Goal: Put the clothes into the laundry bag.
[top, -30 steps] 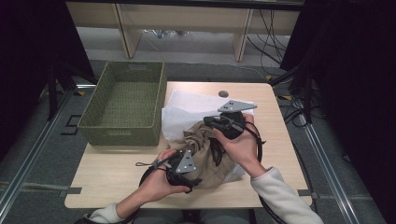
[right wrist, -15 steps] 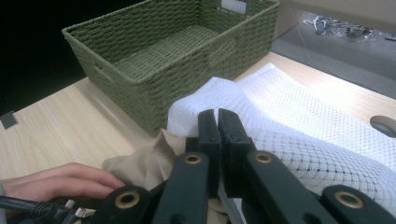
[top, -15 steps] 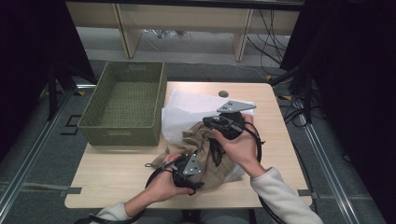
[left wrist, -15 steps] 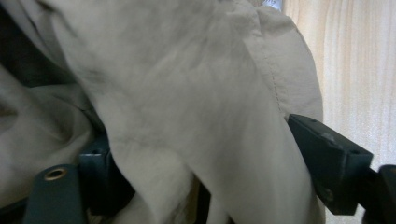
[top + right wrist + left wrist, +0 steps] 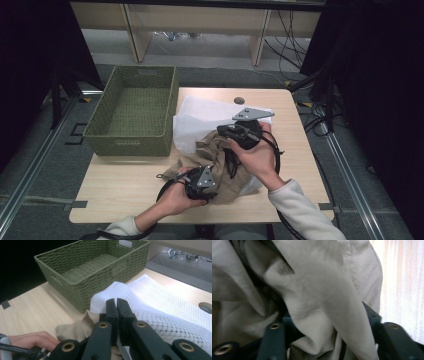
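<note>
A crumpled beige garment [image 5: 220,157] lies near the front of the table, partly over a white mesh cloth [image 5: 200,117]. My left gripper [image 5: 206,179] is pushed into its near edge. In the left gripper view the jaws [image 5: 329,332] stand apart with a thick fold of the beige garment [image 5: 322,295] between them. They have just been closing on that fold. My right gripper [image 5: 223,131] hovers over the far side of the garment, shut. Its tips [image 5: 116,301] meet with nothing showing between them, above the white mesh cloth [image 5: 160,315].
A green woven basket [image 5: 135,110] stands empty at the left of the table, also close in the right gripper view [image 5: 82,272]. A small round grommet [image 5: 239,100] sits near the table's far edge. Bare wood lies at the front left [image 5: 115,185].
My left gripper has slid right into the beige garment and its jaws have narrowed around a fold. The right hand has stayed where it was.
</note>
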Demonstrator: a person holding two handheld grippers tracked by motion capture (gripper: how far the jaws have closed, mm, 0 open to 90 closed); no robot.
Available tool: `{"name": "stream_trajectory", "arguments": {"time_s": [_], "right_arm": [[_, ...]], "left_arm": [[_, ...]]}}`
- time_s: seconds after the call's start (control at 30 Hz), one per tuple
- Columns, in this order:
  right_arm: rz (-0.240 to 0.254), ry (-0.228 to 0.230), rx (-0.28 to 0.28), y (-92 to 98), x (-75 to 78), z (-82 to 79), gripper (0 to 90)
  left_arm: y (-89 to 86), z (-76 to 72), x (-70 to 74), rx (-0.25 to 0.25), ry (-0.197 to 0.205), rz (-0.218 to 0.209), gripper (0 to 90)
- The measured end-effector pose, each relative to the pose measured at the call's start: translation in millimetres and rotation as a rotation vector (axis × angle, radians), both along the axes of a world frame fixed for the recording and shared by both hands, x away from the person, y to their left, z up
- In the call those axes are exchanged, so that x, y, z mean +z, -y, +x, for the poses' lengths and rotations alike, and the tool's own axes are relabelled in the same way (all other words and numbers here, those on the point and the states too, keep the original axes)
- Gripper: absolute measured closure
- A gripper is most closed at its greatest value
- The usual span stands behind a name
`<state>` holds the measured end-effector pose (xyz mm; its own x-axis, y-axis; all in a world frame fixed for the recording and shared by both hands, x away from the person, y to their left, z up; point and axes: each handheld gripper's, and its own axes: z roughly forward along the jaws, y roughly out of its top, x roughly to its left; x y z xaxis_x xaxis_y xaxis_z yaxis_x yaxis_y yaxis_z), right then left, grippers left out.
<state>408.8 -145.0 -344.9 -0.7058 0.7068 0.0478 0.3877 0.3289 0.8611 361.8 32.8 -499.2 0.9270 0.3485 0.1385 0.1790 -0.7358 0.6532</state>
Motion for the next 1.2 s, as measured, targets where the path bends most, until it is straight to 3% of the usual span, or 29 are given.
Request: {"name": "stream_trajectory", "arguments": {"time_s": [0.2,0.33,0.37,0.4,0.53,0.6,0.63,0.73,0.77,0.8,1.0,1.2], "right_arm": [[-0.002,0.004,-0.004,0.0,0.4,-0.5,89.6],[0.001,-0.002,0.002,-0.3,0.0,-0.2,89.6],[-0.005,0.013,0.011,0.1,-0.2,0.9,89.7],[0.004,-0.007,-0.001,-0.5,0.0,-0.6,89.7],[0.000,0.001,0.005,-0.2,0.0,0.0,89.7],[-0.007,0.018,0.015,0.2,-0.2,1.2,89.7],[0.004,-0.009,-0.003,-0.6,0.0,-0.8,89.7],[-0.007,0.018,0.014,0.3,0.0,1.0,89.7],[0.007,-0.009,-0.004,-0.7,0.2,-1.0,89.7],[-0.002,0.009,0.011,-0.2,0.2,0.3,89.7],[0.009,-0.005,0.004,-1.7,2.3,-3.0,89.7],[0.019,0.015,0.027,-3.7,7.1,-7.3,89.7]], "left_arm": [[-0.3,0.0,1.1,0.012,-0.013,-0.003,63.9],[0.0,0.5,2.3,0.021,-0.039,0.000,69.0],[0.2,0.5,2.5,0.021,-0.040,0.002,70.6],[0.4,0.5,2.7,0.021,-0.039,0.004,71.2],[0.6,1.5,4.3,0.026,-0.046,0.018,74.8],[0.6,1.2,4.1,0.035,-0.056,0.005,76.4],[0.3,1.2,4.1,0.039,-0.058,0.002,76.9],[-1.0,1.4,3.9,0.048,-0.058,-0.018,79.0],[-2.1,1.8,4.7,0.054,-0.056,-0.019,79.8],[-3.0,1.9,4.6,0.062,-0.061,-0.032,80.7],[-8.2,1.3,7.9,0.121,-0.050,-0.156,83.4],[-13.1,3.2,30.4,0.170,0.020,-0.277,84.2]]}}
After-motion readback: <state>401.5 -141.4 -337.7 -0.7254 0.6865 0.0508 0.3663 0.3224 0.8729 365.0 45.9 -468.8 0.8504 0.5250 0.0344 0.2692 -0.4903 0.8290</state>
